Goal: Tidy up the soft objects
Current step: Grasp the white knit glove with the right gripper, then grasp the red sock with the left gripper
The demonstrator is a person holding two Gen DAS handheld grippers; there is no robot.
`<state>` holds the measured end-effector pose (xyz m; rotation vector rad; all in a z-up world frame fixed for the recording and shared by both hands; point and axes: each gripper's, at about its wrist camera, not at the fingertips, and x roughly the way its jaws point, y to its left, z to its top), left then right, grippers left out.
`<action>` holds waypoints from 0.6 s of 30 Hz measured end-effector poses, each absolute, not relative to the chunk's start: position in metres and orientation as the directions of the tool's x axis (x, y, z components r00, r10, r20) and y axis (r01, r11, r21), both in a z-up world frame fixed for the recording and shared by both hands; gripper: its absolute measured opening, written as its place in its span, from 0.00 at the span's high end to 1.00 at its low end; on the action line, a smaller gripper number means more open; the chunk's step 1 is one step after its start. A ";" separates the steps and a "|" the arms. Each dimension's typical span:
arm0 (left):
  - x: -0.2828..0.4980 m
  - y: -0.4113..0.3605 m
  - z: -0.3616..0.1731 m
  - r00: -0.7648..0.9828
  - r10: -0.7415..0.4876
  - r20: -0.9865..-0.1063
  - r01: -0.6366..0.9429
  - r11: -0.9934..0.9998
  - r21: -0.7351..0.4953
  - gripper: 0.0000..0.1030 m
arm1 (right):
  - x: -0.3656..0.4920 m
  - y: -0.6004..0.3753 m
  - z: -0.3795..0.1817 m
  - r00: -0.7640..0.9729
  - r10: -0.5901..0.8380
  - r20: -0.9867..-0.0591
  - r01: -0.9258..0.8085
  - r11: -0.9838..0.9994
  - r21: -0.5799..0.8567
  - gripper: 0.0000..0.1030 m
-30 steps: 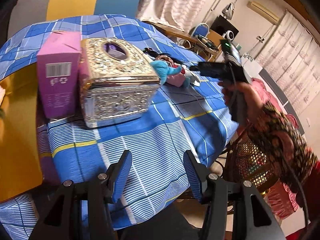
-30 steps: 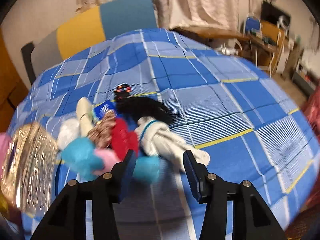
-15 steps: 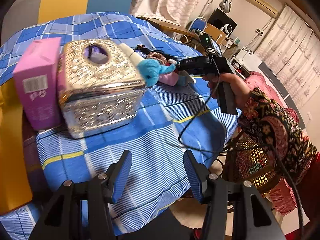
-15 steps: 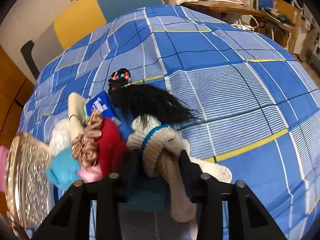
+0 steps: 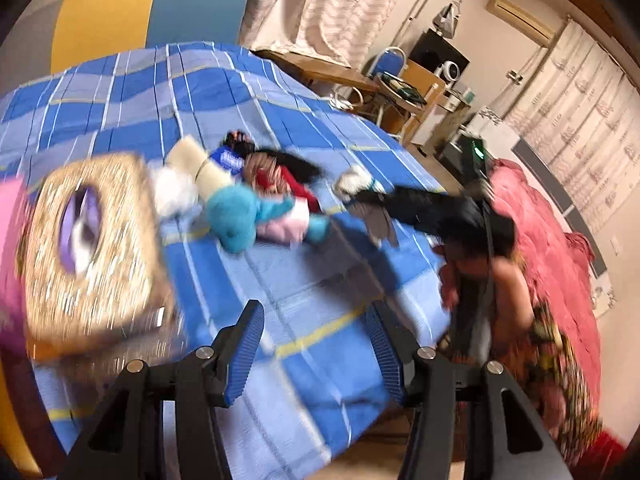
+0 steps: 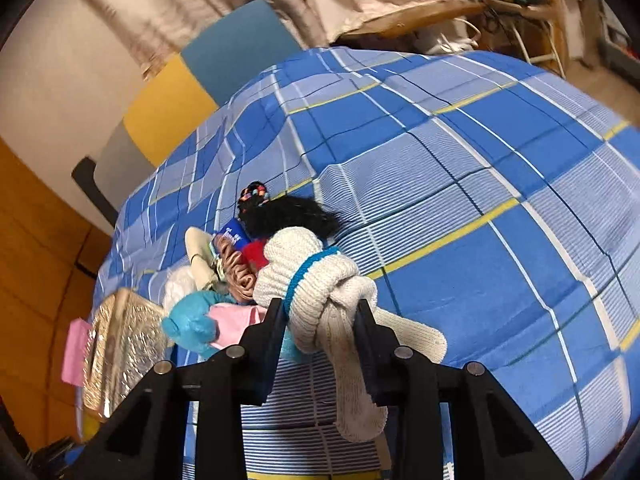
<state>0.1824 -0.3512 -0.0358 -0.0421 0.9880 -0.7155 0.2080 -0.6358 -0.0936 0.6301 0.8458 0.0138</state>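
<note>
A knotted cream knit sock [image 6: 320,276] with a blue band sits between the pads of my right gripper [image 6: 320,309], which is shut on it at the near edge of the pile. Behind it lie a blue plush [image 6: 192,322], a pink cloth [image 6: 236,316], a red piece [image 6: 256,252], a tan scrunchie [image 6: 236,270] and black hair [image 6: 288,212]. My left gripper [image 5: 312,314] hangs open over the blue checked bedspread [image 5: 320,280] with nothing between its fingers. From there the blue plush [image 5: 236,216] and the sock [image 5: 356,180] are blurred.
A gold ornate tissue box [image 5: 88,248] stands left of the pile, with a pink box [image 6: 74,352] beside it. A person's hand and patterned sleeve [image 5: 516,288] hold the right gripper at the bed's edge. A pink quilt [image 5: 540,220] lies to the right.
The right gripper's jaws closed onto the cream sock, and its view rolled. The left gripper swung right, so the tissue box slid to the left and the soft pile came to the centre.
</note>
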 end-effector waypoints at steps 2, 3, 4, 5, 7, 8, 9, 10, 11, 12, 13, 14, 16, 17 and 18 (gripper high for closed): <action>0.201 -0.366 -0.033 0.358 -0.556 -0.750 0.519 0.786 -0.335 0.47 | 0.205 -0.637 -0.086 0.693 0.245 -0.678 0.230 0.816 0.530 0.66; 0.210 -0.372 -0.033 0.360 -0.551 -0.753 0.511 0.792 -0.335 0.47 | 0.203 -0.639 -0.082 0.707 0.248 -0.662 0.226 0.808 0.545 0.66; 0.222 -0.379 -0.034 0.359 -0.542 -0.759 0.498 0.800 -0.336 0.47 | 0.202 -0.640 -0.080 0.716 0.258 -0.649 0.219 0.800 0.559 0.66; 0.235 -0.385 -0.036 0.355 -0.539 -0.763 0.485 0.805 -0.343 0.47 | 0.200 -0.642 -0.079 0.720 0.262 -0.643 0.219 0.793 0.569 0.66; 0.258 -0.392 -0.042 0.344 -0.527 -0.777 0.437 0.822 -0.364 0.47 | 0.199 -0.644 -0.080 0.721 0.277 -0.635 0.222 0.776 0.591 0.66; 0.270 -0.395 -0.046 0.337 -0.522 -0.784 0.410 0.830 -0.377 0.47 | 0.200 -0.645 -0.081 0.719 0.286 -0.634 0.223 0.769 0.599 0.66; 0.284 -0.399 -0.052 0.314 -0.522 -0.793 0.386 0.834 -0.396 0.47 | 0.200 -0.645 -0.082 0.718 0.291 -0.633 0.225 0.763 0.606 0.66; 0.296 -0.400 -0.057 0.302 -0.510 -0.805 0.352 0.845 -0.403 0.47 | 0.200 -0.646 -0.082 0.717 0.293 -0.632 0.227 0.760 0.609 0.66; 0.302 -0.401 -0.060 0.297 -0.503 -0.812 0.329 0.852 -0.407 0.47 | 0.201 -0.647 -0.082 0.717 0.295 -0.632 0.227 0.758 0.611 0.66; 0.310 -0.404 -0.064 0.283 -0.501 -0.818 0.316 0.854 -0.414 0.47 | 0.201 -0.647 -0.082 0.718 0.295 -0.631 0.228 0.756 0.613 0.66; 0.319 -0.408 -0.069 0.264 -0.501 -0.824 0.306 0.854 -0.421 0.47 | 0.201 -0.648 -0.082 0.721 0.292 -0.629 0.234 0.751 0.617 0.66; 0.325 -0.412 -0.072 0.261 -0.492 -0.830 0.294 0.860 -0.417 0.47 | 0.201 -0.650 -0.083 0.721 0.295 -0.627 0.236 0.746 0.623 0.66; 0.334 -0.424 -0.077 0.249 -0.475 -0.844 0.306 0.865 -0.397 0.47 | 0.202 -0.653 -0.085 0.722 0.299 -0.624 0.245 0.733 0.635 0.66; 0.338 -0.431 -0.079 0.238 -0.473 -0.849 0.312 0.864 -0.394 0.47 | 0.202 -0.654 -0.085 0.723 0.300 -0.622 0.248 0.728 0.639 0.66; 0.340 -0.435 -0.080 0.240 -0.481 -0.843 0.319 0.860 -0.399 0.47 | 0.201 -0.656 -0.086 0.724 0.305 -0.619 0.251 0.719 0.648 0.66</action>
